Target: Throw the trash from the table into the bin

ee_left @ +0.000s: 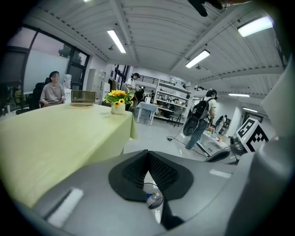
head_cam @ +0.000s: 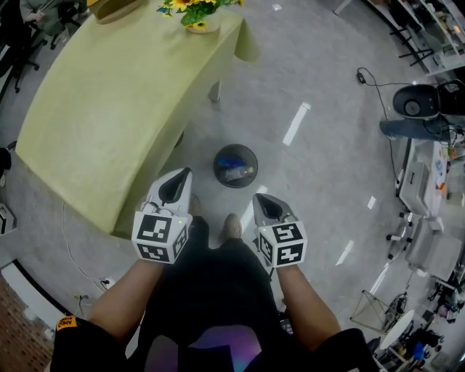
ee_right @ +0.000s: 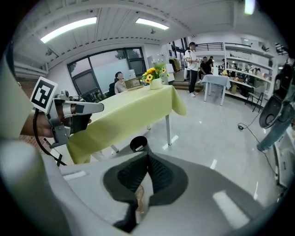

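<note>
A round dark bin (head_cam: 235, 166) stands on the grey floor in front of my feet, with a bottle and other trash inside. My left gripper (head_cam: 182, 174) hovers just left of it and my right gripper (head_cam: 260, 197) just below and right of it. Both are shut with nothing between their pads. In the left gripper view the jaws (ee_left: 148, 153) meet, and the bin (ee_left: 155, 201) with a bottle shows in the gap below them. In the right gripper view the closed jaws (ee_right: 147, 155) point past the bin (ee_right: 138, 143).
A long table (head_cam: 109, 109) with a yellow-green cloth stands to the left, bearing a vase of yellow flowers (head_cam: 196, 11) and a tray at its far end. Its bare leg (head_cam: 215, 91) stands near the bin. Machines and cables (head_cam: 421, 109) line the right side. People are in the background.
</note>
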Tool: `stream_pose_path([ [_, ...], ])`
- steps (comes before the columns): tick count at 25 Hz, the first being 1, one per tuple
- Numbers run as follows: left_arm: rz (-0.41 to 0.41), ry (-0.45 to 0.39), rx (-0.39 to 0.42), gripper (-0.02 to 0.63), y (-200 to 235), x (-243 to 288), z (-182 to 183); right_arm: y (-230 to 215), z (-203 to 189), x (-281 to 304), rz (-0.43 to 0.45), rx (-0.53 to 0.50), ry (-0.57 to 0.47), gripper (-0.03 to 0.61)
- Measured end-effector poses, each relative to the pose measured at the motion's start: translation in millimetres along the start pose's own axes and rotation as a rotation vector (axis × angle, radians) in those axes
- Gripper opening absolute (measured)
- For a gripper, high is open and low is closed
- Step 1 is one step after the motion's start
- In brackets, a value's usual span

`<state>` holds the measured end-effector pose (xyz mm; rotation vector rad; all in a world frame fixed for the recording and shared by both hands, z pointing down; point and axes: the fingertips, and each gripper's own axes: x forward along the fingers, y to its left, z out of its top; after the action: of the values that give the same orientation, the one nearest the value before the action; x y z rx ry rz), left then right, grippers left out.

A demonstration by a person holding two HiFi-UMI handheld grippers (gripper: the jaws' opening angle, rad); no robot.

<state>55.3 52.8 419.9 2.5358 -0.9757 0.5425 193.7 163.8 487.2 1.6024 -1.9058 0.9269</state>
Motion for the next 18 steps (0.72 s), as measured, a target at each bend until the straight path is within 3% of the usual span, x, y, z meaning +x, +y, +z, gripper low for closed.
stream_pose_path([
  [9,0.101,-0.062,-0.011,0.006,-75,-30,5,-15,-1,-50,0.067,-0.107,-0.081,0.002],
  [18,0.236,-0.115,-0.048,0.007,-96,-74,11,-19,32,-97,0.115,-0.163,-0.187,0.002],
])
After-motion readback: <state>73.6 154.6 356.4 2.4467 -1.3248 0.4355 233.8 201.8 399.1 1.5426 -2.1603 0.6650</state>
